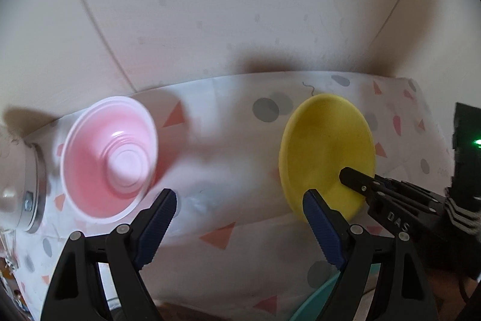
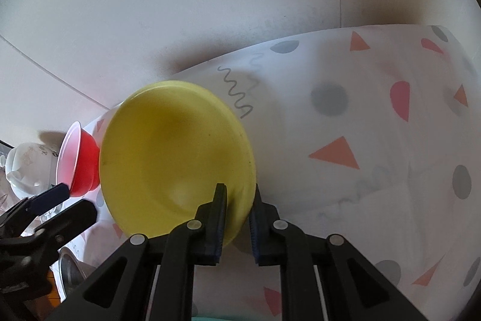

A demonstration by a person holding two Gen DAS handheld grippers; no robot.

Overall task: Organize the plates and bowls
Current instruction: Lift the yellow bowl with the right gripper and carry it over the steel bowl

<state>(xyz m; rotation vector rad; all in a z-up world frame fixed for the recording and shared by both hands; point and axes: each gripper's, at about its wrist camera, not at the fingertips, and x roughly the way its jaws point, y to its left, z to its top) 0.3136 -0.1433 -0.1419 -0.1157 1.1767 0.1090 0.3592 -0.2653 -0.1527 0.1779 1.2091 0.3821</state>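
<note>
A yellow plate (image 2: 177, 152) is held tilted above the patterned tablecloth (image 2: 360, 125). My right gripper (image 2: 239, 200) is shut on the plate's near rim, one finger on each face. The plate also shows in the left wrist view (image 1: 327, 146), with the right gripper (image 1: 357, 182) clamped on its right edge. A red bowl with a pale pink inside (image 1: 111, 158) sits on the cloth at the left, blurred. My left gripper (image 1: 240, 200) is open and empty, between the bowl and the plate. The red bowl shows behind the plate in the right wrist view (image 2: 79, 161).
A teal dish rim (image 1: 318, 297) peeks out at the bottom below the left gripper. A white rounded object with a metal band (image 1: 18, 170) stands at the far left. Pale walls close off the back of the table. A black device with a green light (image 1: 469, 146) is at the right edge.
</note>
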